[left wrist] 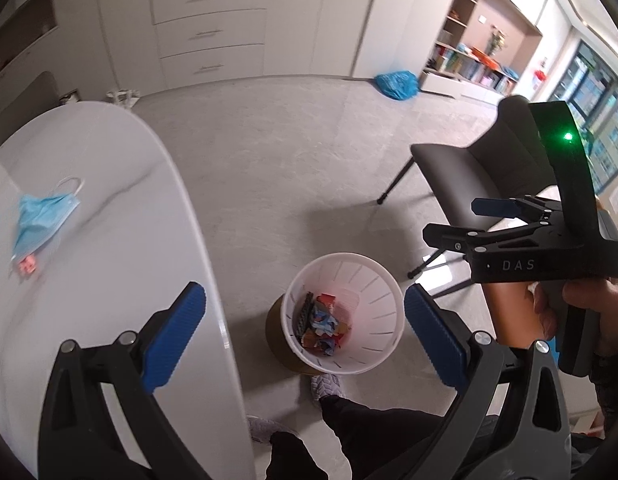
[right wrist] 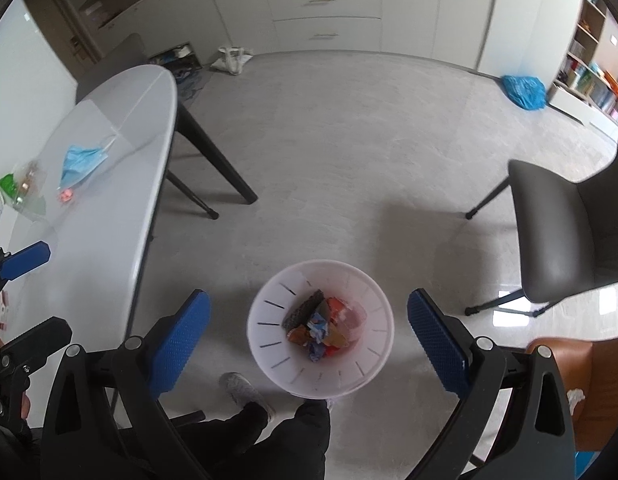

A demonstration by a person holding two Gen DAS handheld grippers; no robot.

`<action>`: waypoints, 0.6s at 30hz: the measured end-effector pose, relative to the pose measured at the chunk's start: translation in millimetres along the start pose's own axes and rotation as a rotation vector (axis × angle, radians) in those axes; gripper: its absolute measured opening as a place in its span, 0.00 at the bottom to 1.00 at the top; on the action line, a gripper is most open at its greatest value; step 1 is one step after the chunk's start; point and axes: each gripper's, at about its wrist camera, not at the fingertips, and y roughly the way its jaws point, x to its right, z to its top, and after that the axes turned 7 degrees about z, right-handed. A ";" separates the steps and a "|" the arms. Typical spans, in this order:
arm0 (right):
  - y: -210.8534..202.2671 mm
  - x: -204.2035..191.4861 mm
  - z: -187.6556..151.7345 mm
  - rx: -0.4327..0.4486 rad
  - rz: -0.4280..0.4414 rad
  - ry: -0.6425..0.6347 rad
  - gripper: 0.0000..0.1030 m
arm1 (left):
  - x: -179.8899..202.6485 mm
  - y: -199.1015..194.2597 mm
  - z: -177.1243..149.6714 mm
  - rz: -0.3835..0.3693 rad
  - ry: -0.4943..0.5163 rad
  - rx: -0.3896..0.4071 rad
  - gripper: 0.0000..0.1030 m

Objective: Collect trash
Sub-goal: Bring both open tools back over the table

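Observation:
A white slotted waste bin [left wrist: 383, 280] [right wrist: 373, 312] stands on the floor beside the table, holding several coloured wrappers [left wrist: 323, 326] [right wrist: 325, 330]. A blue face mask [left wrist: 41, 220] [right wrist: 83, 162] and a small pink scrap [left wrist: 28, 266] [right wrist: 65, 195] lie on the white table [left wrist: 121, 240] [right wrist: 121, 184]. My left gripper [left wrist: 305, 338] is open and empty above the table edge and bin. My right gripper [right wrist: 309, 340] is open and empty over the bin; it also shows in the left wrist view [left wrist: 453, 222]. A clear wrapper with green [right wrist: 23, 190] lies at the table's left.
A dark chair [left wrist: 481, 168] [right wrist: 565, 236] stands right of the bin. A blue plastic bag [left wrist: 397, 84] [right wrist: 523, 90] lies on the floor by the shelves. The person's legs and grey shoes [left wrist: 327, 386] [right wrist: 243, 390] are just below the bin. White drawers line the back wall.

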 end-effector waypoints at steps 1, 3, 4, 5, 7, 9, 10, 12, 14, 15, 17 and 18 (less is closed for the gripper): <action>1.1 -5.5 2.2 0.001 0.006 -0.011 0.95 | -6.0 -2.2 -1.4 0.008 -0.013 0.003 0.93; 4.2 -19.6 8.3 0.004 0.024 -0.040 0.95 | -19.1 -7.6 -4.9 0.029 -0.042 0.010 0.93; 6.5 -28.8 12.4 0.004 0.034 -0.059 0.95 | -26.0 -10.4 -6.6 0.038 -0.058 0.014 0.92; 8.0 -34.9 14.9 0.005 0.042 -0.073 0.95 | -33.7 -13.5 -8.6 0.049 -0.076 0.018 0.92; 11.1 -49.0 20.8 0.008 0.060 -0.097 0.95 | -46.5 -18.3 -10.7 0.070 -0.107 0.025 0.92; 15.1 -67.6 29.2 0.010 0.086 -0.125 0.95 | -64.2 -24.0 -15.8 0.097 -0.151 0.031 0.92; 18.1 -79.5 34.8 0.011 0.103 -0.145 0.95 | -71.9 -26.1 -18.3 0.108 -0.171 0.034 0.92; 22.0 -96.6 42.3 0.012 0.128 -0.175 0.95 | -91.3 -32.3 -25.2 0.133 -0.222 0.042 0.92; 29.4 -122.2 53.0 0.009 0.161 -0.226 0.95 | -110.3 -37.5 -32.2 0.162 -0.271 0.049 0.92; 32.8 -131.5 56.7 0.007 0.171 -0.245 0.95 | -120.5 -40.2 -36.2 0.179 -0.297 0.052 0.92; 42.7 -156.4 66.8 -0.002 0.197 -0.301 0.95 | -139.2 -44.1 -43.2 0.213 -0.344 0.051 0.92; 48.3 -168.7 71.3 -0.008 0.210 -0.328 0.95 | -151.4 -46.0 -48.0 0.232 -0.374 0.050 0.92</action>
